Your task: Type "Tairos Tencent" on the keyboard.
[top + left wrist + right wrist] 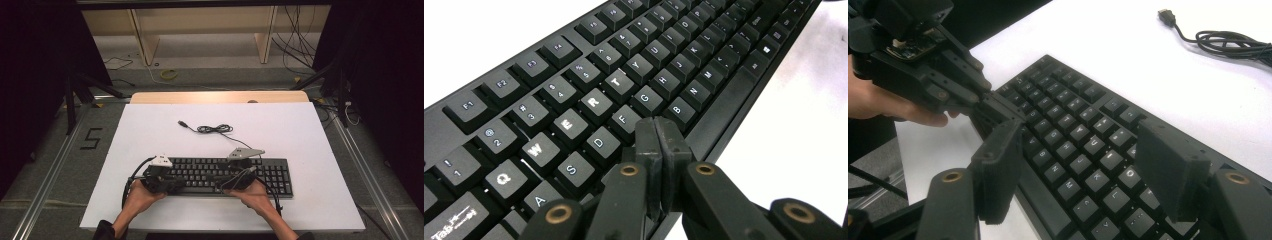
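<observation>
Keyboard (227, 175) near front edge of white table (150, 130), bare surface open behind and at both ends. Cable (212, 129) coiled well behind keyboard. Left gripper (657, 131) clenched on nothing, tips over keyboard's front letter rows. Right gripper (1083, 160) released, jaws straddling keys mid-keyboard, untouching.

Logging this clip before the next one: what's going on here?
A person works a black keyboard on the white table with two hand-held grippers. The left gripper is shut, its tips over the keys near the space bar. The right gripper hovers open above the keys. The coiled cable lies unplugged behind.
</observation>
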`<state>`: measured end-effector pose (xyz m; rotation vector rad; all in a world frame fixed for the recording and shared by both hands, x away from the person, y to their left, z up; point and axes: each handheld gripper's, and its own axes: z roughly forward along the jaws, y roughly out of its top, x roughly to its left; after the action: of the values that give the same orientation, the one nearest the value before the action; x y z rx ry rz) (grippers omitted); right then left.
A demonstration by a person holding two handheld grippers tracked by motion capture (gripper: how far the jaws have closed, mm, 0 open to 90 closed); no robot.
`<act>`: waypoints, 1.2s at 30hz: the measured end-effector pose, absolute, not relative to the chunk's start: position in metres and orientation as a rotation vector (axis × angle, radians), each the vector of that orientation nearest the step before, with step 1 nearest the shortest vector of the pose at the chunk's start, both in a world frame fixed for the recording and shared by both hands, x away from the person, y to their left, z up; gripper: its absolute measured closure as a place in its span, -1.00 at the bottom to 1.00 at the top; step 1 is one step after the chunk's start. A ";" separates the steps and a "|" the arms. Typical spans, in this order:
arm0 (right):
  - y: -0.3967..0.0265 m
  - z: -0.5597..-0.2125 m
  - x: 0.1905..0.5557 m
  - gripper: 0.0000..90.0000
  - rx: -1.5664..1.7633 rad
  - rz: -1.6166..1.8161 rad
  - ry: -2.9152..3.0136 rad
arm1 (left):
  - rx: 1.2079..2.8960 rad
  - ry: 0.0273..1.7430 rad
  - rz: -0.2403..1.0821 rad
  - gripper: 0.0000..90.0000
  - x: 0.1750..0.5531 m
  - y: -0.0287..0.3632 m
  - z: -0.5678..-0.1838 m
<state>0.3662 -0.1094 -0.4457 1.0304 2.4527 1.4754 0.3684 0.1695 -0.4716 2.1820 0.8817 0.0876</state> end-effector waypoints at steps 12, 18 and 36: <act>-0.112 -0.447 0.364 -0.21 1.033 1.470 2.456 | 2.192 0.889 0.078 0.98 0.370 0.167 -0.475; -0.112 -0.447 0.363 -0.20 1.025 1.473 2.457 | 2.199 0.892 0.082 0.98 0.371 0.167 -0.478; -0.113 -0.447 0.363 -0.21 1.028 1.469 2.458 | 2.117 0.899 0.098 0.87 0.369 0.175 -0.463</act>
<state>0.3629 -0.1125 -0.4466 1.0276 2.4582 1.4691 0.3693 0.1752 -0.4629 2.1167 0.8987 0.0977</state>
